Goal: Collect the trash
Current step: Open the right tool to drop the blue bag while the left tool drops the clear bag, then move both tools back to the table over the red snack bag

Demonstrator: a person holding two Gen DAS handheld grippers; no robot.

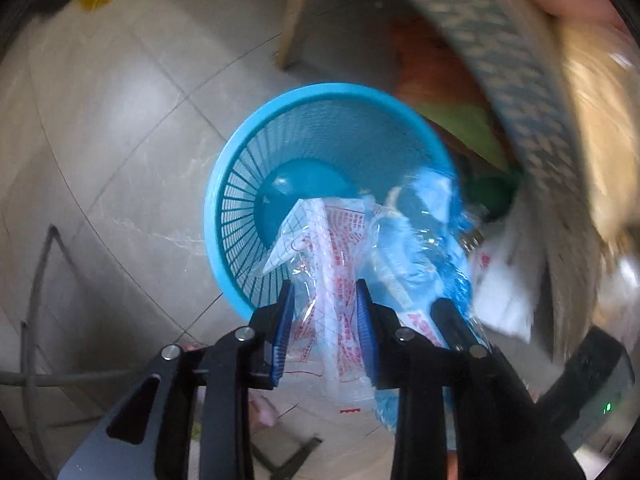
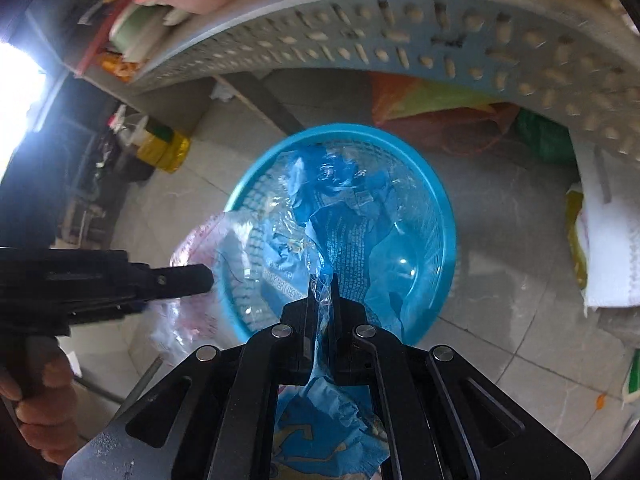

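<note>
Underneath everything lies a pale tiled floor [image 1: 120, 128], marked by thin dark grout lines. Above it curves a grey perforated basket wall [image 2: 400, 40], blurred in both views, with bags and packets heaped on top and coloured sacks [image 2: 440, 116] on the floor beneath it. A round blue wastebasket [image 1: 248, 208] with slatted mesh sides stands upright on the tiles; both grippers point down towards its open mouth.

Left gripper [image 1: 326, 304]: its blue-padded fingers [image 1: 282, 332] stand partly spread, with a clear wrapper printed in red [image 1: 340, 280] hanging between them. The wrapper's lower end dangles over the basket's near rim and reaches into the opening. Whether the pads actually press on it I cannot tell. In the right wrist view this gripper comes in from the left, held in a person's hand [image 2: 44, 400], with the red-printed wrapper bunched at the basket's left edge.

Right gripper [image 2: 323, 292]: its fingers are pressed nearly together, pinching a crumpled blue and clear plastic wrapper [image 2: 352, 216]. That wrapper spreads forward from the fingertips over the basket's mouth, and more of it trails back beneath the gripper body.

A yellow packet [image 2: 168, 152] sits on the floor well apart from the basket, near dark clutter at the left.
</note>
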